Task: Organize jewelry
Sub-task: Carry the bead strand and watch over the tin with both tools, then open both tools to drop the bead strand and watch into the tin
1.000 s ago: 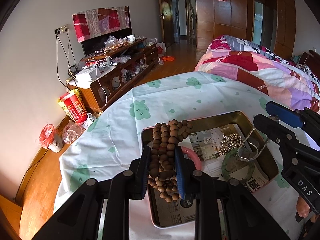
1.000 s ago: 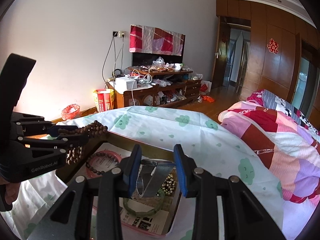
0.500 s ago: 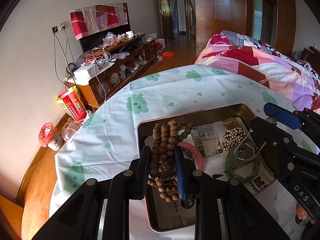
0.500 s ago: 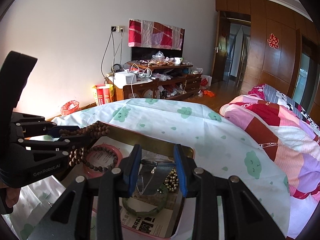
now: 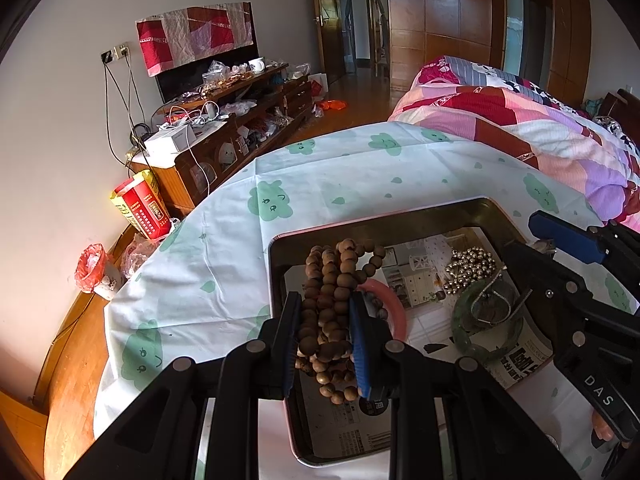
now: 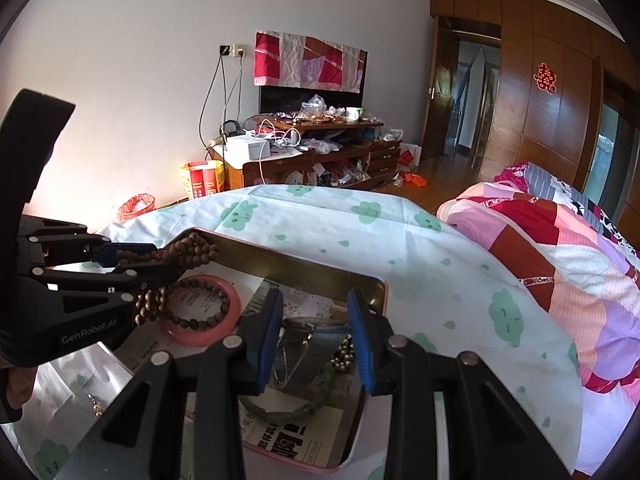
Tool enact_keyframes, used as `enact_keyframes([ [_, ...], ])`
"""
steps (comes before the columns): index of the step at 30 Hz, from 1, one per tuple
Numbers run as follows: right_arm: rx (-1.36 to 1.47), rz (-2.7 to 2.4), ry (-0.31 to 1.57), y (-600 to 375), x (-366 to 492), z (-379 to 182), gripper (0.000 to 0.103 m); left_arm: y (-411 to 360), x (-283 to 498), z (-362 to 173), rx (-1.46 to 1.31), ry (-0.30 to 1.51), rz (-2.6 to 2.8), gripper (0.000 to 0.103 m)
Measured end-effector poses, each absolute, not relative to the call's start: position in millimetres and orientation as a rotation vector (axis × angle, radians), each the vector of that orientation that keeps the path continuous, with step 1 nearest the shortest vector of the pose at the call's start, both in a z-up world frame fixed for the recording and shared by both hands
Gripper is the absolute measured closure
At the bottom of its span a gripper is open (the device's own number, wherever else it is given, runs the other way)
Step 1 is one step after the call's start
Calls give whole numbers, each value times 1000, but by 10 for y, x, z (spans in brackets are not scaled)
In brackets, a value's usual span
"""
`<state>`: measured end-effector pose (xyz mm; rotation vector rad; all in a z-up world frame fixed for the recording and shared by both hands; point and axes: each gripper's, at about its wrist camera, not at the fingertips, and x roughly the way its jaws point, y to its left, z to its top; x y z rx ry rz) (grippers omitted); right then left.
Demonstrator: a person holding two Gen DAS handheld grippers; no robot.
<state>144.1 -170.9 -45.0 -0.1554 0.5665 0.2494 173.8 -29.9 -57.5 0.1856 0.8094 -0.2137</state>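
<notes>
The left gripper was pinched on a bundle of brown wooden prayer beads, its blue pads pressing the strands from both sides, with loops of beads spilling out above the fingertips and more hanging below them. The bundle hung over the near-left part of a shallow metal tin lined with newspaper, which sat on a white cloth printed with green clouds. Inside the tin lay a pink bangle with a dark bead bracelet resting within its ring, a heap of small golden beads, and a green jade bangle (its far side was partly covered by the other tool in the left wrist view). The right gripper was held over the right part of the tin, its jaws standing apart around a thin silvery wire hoop; a grey flat piece also showed between the pads, and I could not tell whether the pads actually pressed on either. Beyond the table stood a cluttered wooden cabinet against the wall, and a patchwork quilt covered the bed on the right.
</notes>
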Motion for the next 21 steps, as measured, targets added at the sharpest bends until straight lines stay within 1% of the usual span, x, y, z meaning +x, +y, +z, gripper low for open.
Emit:
enact_keyframes([
  [14,-152,237,601,-1730,1446,-552,67,-312,1690,-640,183,824,-220,78],
  [16,-152,238,607,-1734,1442,-568,67,-308,1677,-641,185,821,-213,70],
  [18,-143,244,607,-1741,1428,-571,65,-293,1658,-635,184,812,-194,47],
  [19,-143,242,604,-1741,1419,-567,64,-284,1645,-628,181,804,-191,45],
  [21,-145,242,604,-1736,1411,-564,64,-271,1629,-618,174,802,-197,44],
])
